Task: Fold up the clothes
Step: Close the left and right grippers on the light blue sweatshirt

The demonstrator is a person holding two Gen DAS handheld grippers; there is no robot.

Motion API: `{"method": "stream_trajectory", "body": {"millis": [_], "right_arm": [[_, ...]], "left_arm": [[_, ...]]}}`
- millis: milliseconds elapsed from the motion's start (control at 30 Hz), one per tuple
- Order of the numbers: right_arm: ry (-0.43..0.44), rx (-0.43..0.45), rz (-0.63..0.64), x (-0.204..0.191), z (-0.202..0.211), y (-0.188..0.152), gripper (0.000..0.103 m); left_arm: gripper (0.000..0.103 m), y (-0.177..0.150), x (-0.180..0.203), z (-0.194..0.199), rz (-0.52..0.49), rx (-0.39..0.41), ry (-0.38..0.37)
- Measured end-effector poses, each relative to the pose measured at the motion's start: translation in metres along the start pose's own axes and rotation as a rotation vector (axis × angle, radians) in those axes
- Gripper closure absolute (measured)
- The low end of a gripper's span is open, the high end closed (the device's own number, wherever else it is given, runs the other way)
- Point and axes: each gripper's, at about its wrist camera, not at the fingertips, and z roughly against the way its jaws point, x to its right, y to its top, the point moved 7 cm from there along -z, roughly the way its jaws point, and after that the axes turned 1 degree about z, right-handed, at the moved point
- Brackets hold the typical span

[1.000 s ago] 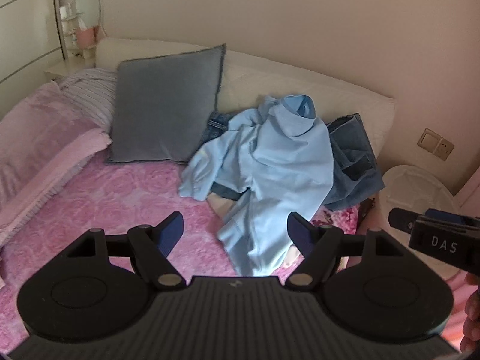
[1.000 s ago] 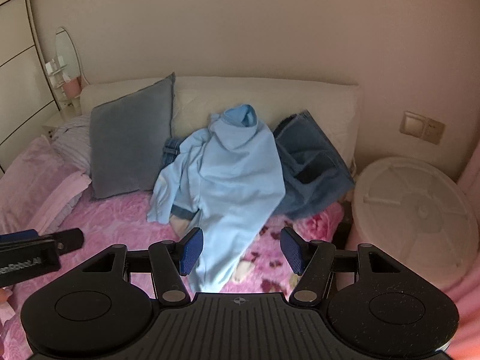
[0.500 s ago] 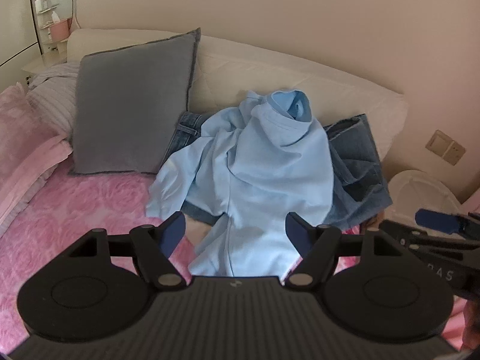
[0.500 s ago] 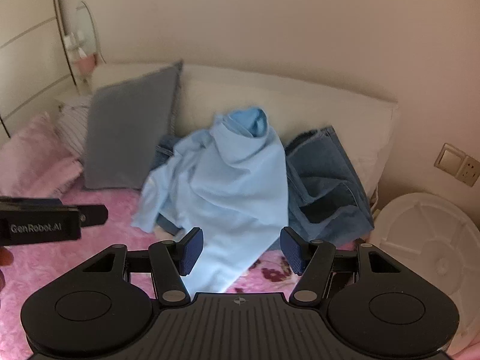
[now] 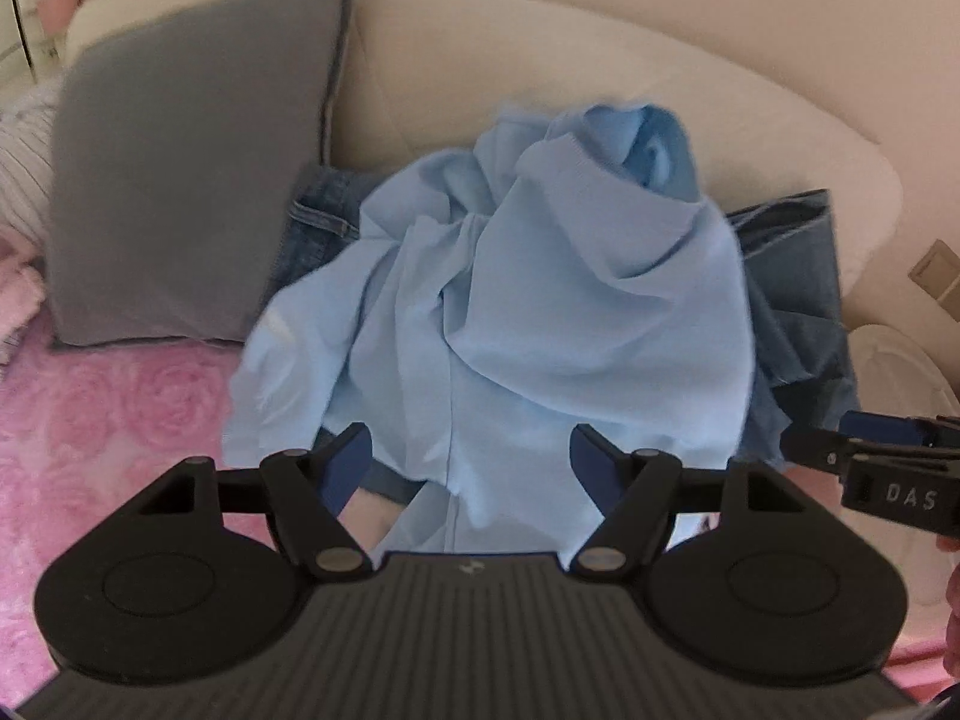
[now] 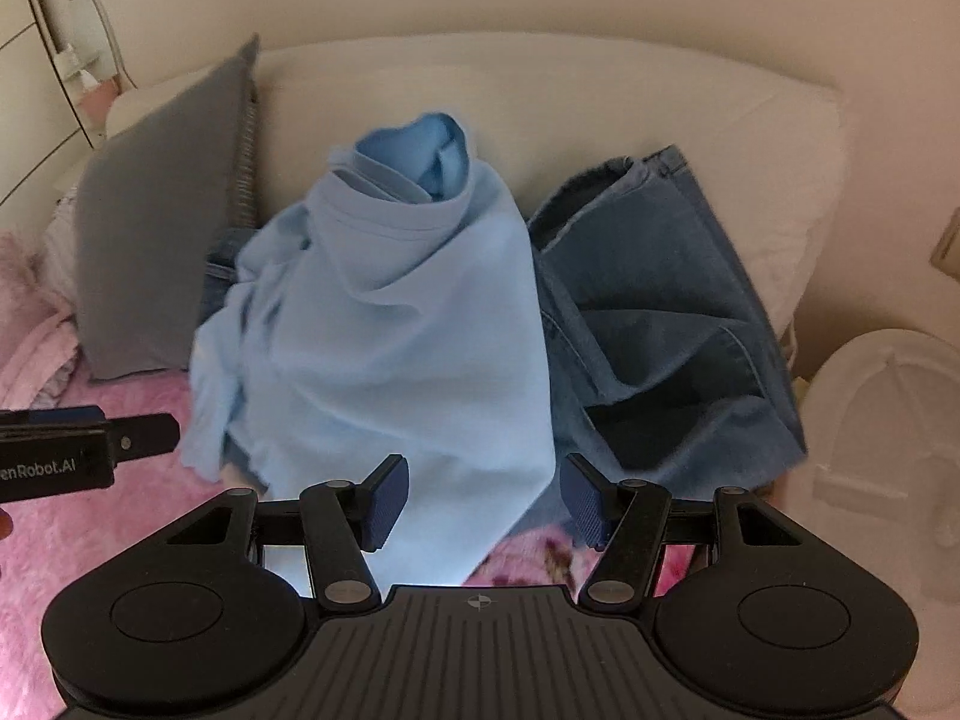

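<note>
Plainly, "DAS" marks the right gripper (image 5: 888, 462) and "enRobot.AI" the left gripper (image 6: 90, 450); both fingers open, empty.

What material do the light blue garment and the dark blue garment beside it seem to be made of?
The light blue garment looks like soft matte cotton knit, perhaps sweatshirt fabric: it drapes in smooth rounded folds and has a ribbed-looking opening at the top. The dark blue garment looks like denim: stiffer creases, pale stitched seams, a frayed edge. Neither is certain from the look alone.
</note>
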Motion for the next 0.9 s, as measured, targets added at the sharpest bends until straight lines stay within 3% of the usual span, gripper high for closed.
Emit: {"method": "stream_trajectory", "body": {"millis": [267, 467, 533, 567, 633, 667, 700, 900], "right_arm": [[0.004, -0.002, -0.005, 0.012, -0.064, 0.023, 0.043], [-0.001, -0.001, -0.013, 0.023, -0.098, 0.028, 0.042], [0.009, -0.004, -0.019, 0.025, -0.106, 0.026, 0.043], [0.024, -0.005, -0.020, 0.026, -0.109, 0.026, 0.043], [0.059, 0.008, -0.007, 0.022, -0.107, 0.026, 0.080], [0.069, -0.003, 0.010, 0.019, -0.106, 0.025, 0.100], [0.068, 0.000, 0.019, 0.016, -0.103, 0.025, 0.101], [0.111, 0.072, 0.056, -0.007, -0.058, 0.030, 0.102]], "left_arm": [[0.034, 0.010, -0.018, -0.077, 0.065, -0.031, -0.047], [0.034, -0.008, -0.032, -0.126, 0.154, -0.077, -0.112], [0.039, -0.014, -0.036, -0.132, 0.209, -0.072, -0.151], [0.052, -0.014, -0.036, -0.132, 0.229, -0.066, -0.180], [0.070, -0.014, -0.037, -0.130, 0.244, -0.065, -0.205], [0.085, -0.013, -0.037, -0.128, 0.244, -0.063, -0.205], [0.096, -0.012, -0.038, -0.126, 0.242, -0.060, -0.207], [0.100, -0.007, -0.048, -0.069, 0.207, 0.043, -0.219]]}}
